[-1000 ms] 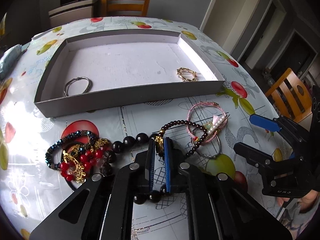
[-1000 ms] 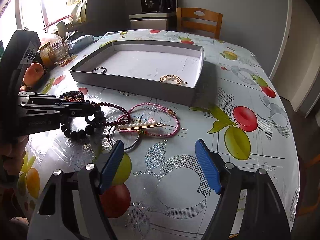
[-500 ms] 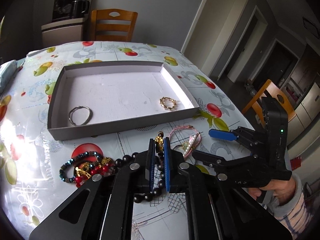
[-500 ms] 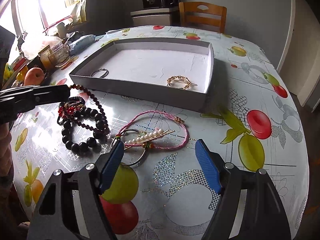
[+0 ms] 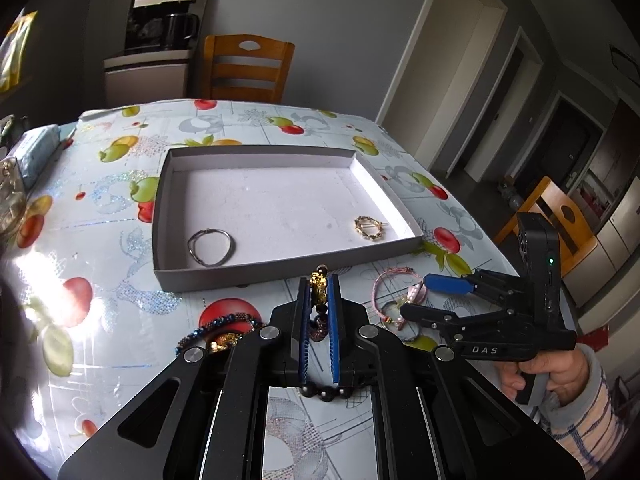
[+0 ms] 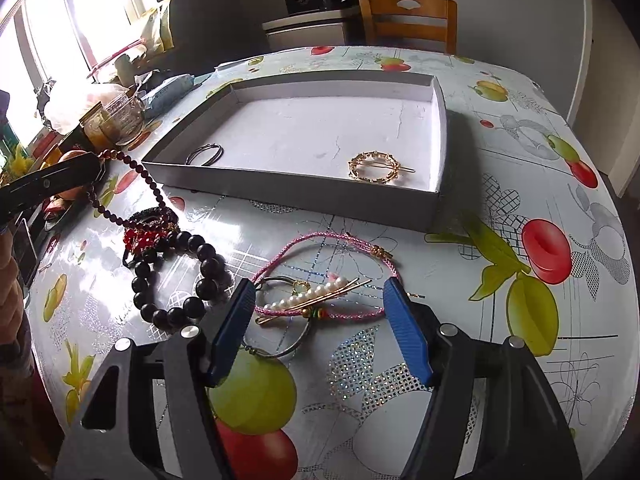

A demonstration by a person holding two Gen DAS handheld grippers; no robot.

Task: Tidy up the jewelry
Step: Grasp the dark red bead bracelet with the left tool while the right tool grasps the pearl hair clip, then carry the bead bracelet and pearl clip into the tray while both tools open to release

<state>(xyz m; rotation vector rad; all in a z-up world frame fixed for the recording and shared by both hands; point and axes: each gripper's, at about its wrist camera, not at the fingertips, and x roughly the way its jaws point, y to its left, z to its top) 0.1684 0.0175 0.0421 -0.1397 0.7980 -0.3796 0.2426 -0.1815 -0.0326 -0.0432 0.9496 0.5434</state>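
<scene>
My left gripper [image 5: 319, 280] is shut on a dark red bead necklace with a gold charm [image 5: 319, 283] and holds it up above the table; its strand [image 6: 138, 178] hangs down to the table. My right gripper [image 6: 318, 292] is open, low over a pink cord bracelet [image 6: 320, 240], a pearl hair pin [image 6: 316, 294] and a metal ring [image 6: 280, 344]. The grey tray [image 5: 280, 270] holds a silver bangle [image 5: 211, 246] and a gold hair clip [image 5: 369, 227]. A black bead bracelet [image 6: 176, 280] and a red and gold piece [image 6: 146, 236] lie left of the right gripper.
A fruit-print tablecloth [image 6: 520, 280] covers the table. Glass jars [image 6: 116, 120] and a blue packet [image 6: 170, 88] stand at the left edge. A wooden chair [image 5: 246, 68] and a coffee machine [image 5: 164, 28] are beyond the far side.
My left gripper has risen from the table with the dark red necklace, pulling its strand up off the pile. My right gripper has moved forward over the pink bracelet and stayed open.
</scene>
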